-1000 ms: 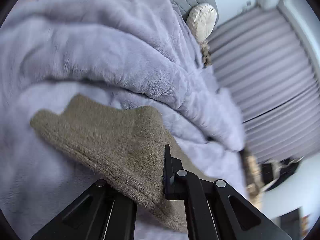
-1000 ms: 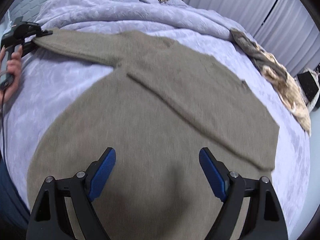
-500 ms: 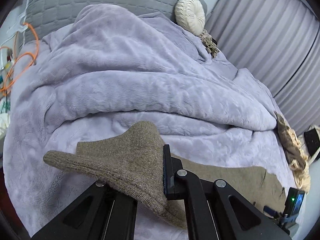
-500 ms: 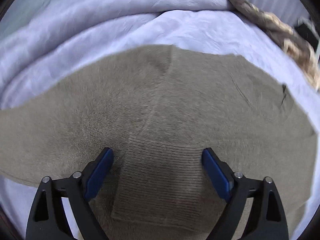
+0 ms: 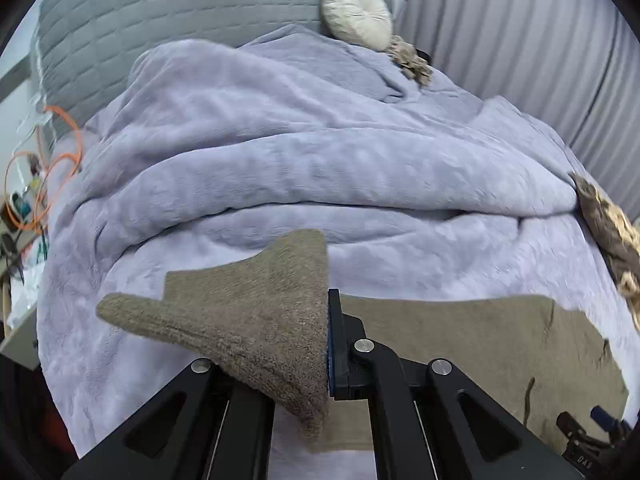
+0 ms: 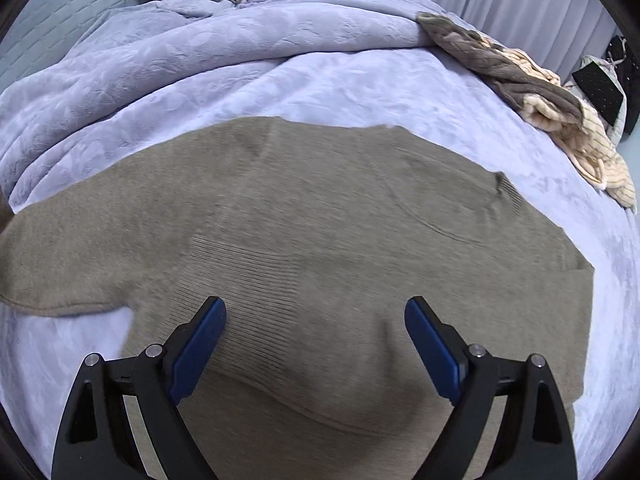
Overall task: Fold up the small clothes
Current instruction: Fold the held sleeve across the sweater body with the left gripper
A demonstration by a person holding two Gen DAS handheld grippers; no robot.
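A brown knitted sweater [image 6: 320, 220] lies spread flat on a lilac blanket [image 6: 200, 72], one sleeve folded across its body. My left gripper [image 5: 320, 344] is shut on the cuff end of the other sleeve [image 5: 256, 312] and holds it raised above the blanket [image 5: 320, 160]; the sweater's body [image 5: 460, 340] lies to the right below it. My right gripper [image 6: 316, 344] is open and empty, hovering over the ribbed lower part of the sweater, its blue pads [image 6: 200, 340] apart on either side.
A round cream cushion [image 5: 356, 14] and a crumpled beige garment [image 5: 412, 62] lie by the grey headboard [image 5: 160, 20]. A brown and cream pile of clothes [image 6: 540, 96] sits at the bed's right edge. Orange cables [image 5: 48, 168] hang left. Grey curtains [image 5: 540, 40] stand behind.
My left gripper has lifted the sleeve cuff and swung toward the sweater's body. My right gripper has moved over the sweater to its ribbed lower part, still open.
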